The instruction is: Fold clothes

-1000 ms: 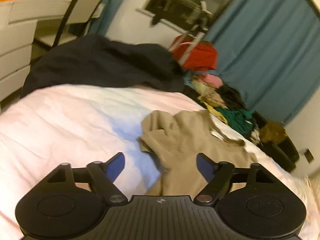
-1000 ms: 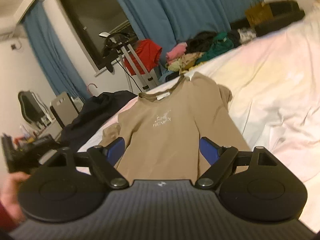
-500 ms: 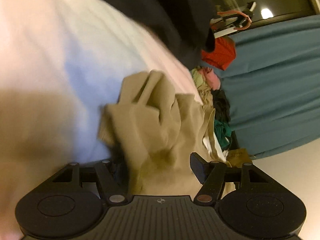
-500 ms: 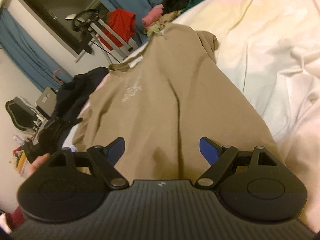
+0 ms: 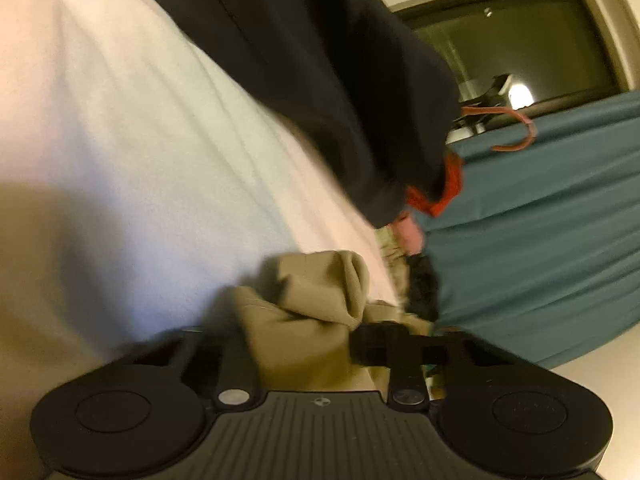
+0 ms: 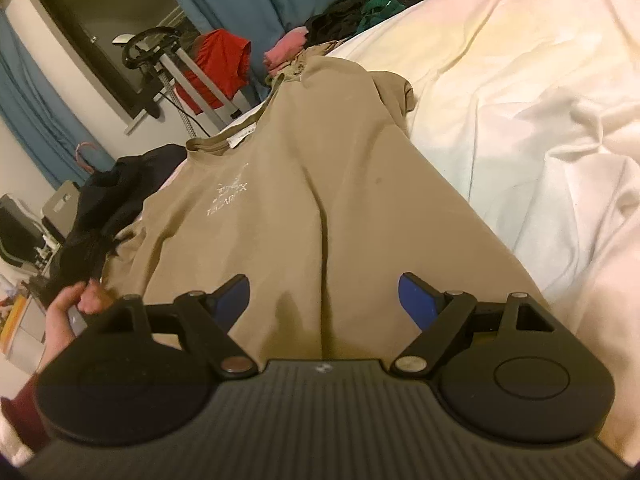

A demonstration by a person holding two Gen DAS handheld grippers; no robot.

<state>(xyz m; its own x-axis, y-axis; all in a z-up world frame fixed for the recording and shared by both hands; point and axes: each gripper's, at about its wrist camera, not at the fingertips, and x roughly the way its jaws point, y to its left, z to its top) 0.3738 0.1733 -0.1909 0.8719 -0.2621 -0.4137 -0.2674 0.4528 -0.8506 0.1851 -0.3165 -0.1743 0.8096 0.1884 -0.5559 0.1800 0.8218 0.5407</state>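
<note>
On the bed (image 6: 520, 80), my left tool (image 5: 296, 344) pinches the shirt's (image 6: 320, 200) bunched sleeve while my right tool (image 6: 324, 300) gapes empty, so the thin grip could slip.

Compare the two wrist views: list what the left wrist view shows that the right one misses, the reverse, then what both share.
Left wrist view only: the left gripper, its fingers closed in on a bunched fold of the tan T-shirt.

Right wrist view only: the right gripper, open above the shirt's lower part, the shirt's white chest logo, its collar, and the person's hand.

Both: the tan T-shirt, the white bedsheet, the dark garment, and teal curtains.
</note>
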